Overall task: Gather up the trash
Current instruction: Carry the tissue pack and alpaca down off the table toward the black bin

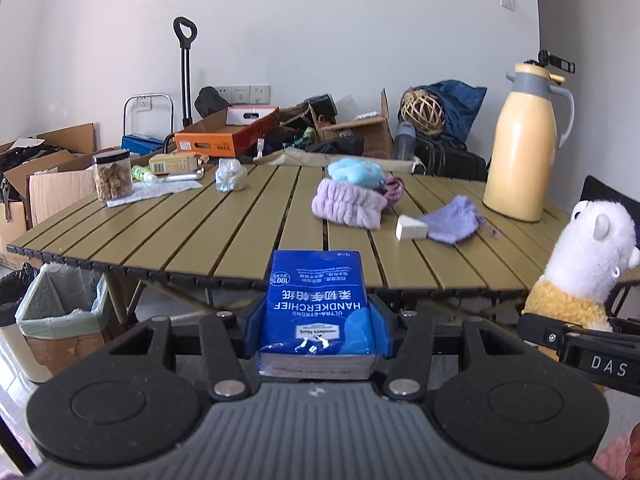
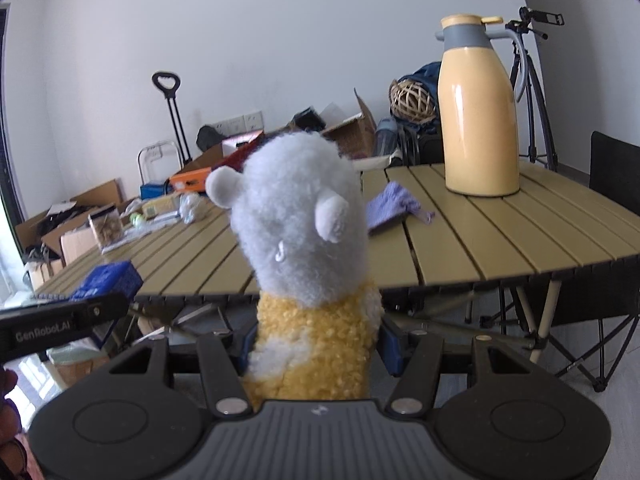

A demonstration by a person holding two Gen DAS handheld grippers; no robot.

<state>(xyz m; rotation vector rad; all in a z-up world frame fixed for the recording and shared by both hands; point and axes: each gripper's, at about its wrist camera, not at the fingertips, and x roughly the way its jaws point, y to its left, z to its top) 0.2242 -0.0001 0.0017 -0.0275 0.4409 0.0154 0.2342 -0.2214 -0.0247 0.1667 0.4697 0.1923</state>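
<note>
My left gripper [image 1: 318,320] is shut on a blue handkerchief pack [image 1: 318,304], held just off the near edge of the slatted table [image 1: 200,232]. My right gripper [image 2: 314,340] is shut on a plush alpaca [image 2: 308,240] with a white head and yellow body; the same alpaca [image 1: 580,264] shows at the right of the left wrist view. The blue pack [image 2: 110,280] also appears at the left of the right wrist view. A crumpled clear wrapper [image 1: 230,174] and a white tissue [image 1: 160,190] lie at the table's far left.
A lined trash bin [image 1: 60,312] stands on the floor under the table's left end. On the table sit a yellow thermos [image 1: 520,148], a purple headband [image 1: 348,204], a blue plush [image 1: 354,170], a purple pouch [image 1: 452,222], a white wedge [image 1: 410,229] and a snack jar [image 1: 113,176]. Boxes crowd the floor behind.
</note>
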